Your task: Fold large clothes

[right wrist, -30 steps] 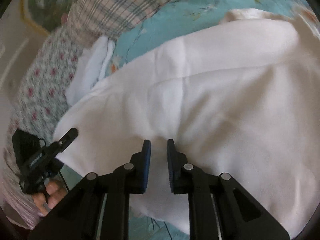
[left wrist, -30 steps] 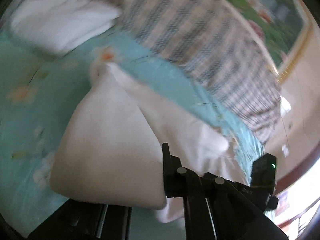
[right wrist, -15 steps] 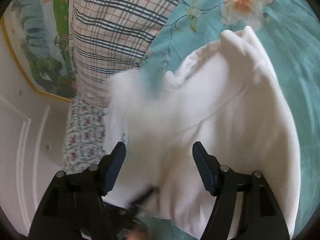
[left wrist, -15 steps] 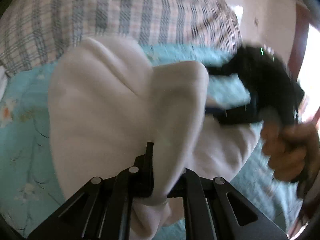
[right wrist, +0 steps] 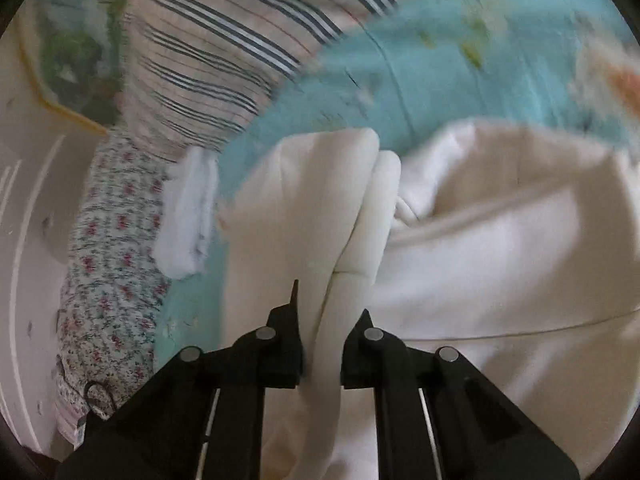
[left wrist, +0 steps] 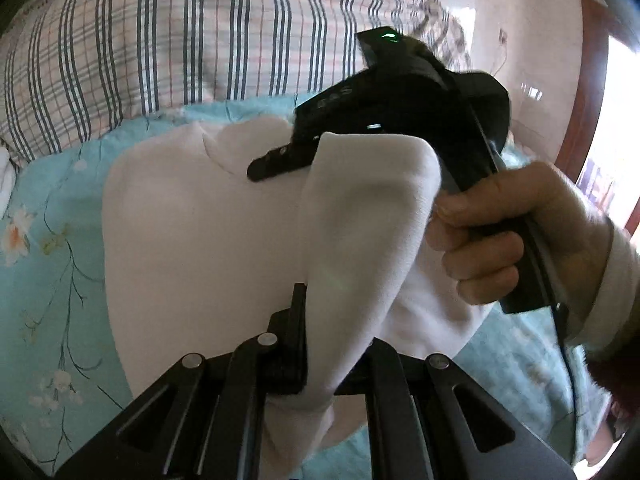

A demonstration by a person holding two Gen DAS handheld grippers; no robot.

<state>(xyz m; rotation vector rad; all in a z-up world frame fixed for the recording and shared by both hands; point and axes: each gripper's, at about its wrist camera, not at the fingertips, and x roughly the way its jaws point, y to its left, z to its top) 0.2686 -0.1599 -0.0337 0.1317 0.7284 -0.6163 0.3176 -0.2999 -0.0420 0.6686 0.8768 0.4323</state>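
Soft, thick cream garment, folded

Bedsheet: turquoise, printed with pale flowers and thin dark stems.
Plaid blanket: bunched along the sheet's far edge, navy stripes on pale cloth.
Floral fabric: small red blossoms, beside the sheet.
White towel: folded, lying between floral fabric and sheet.
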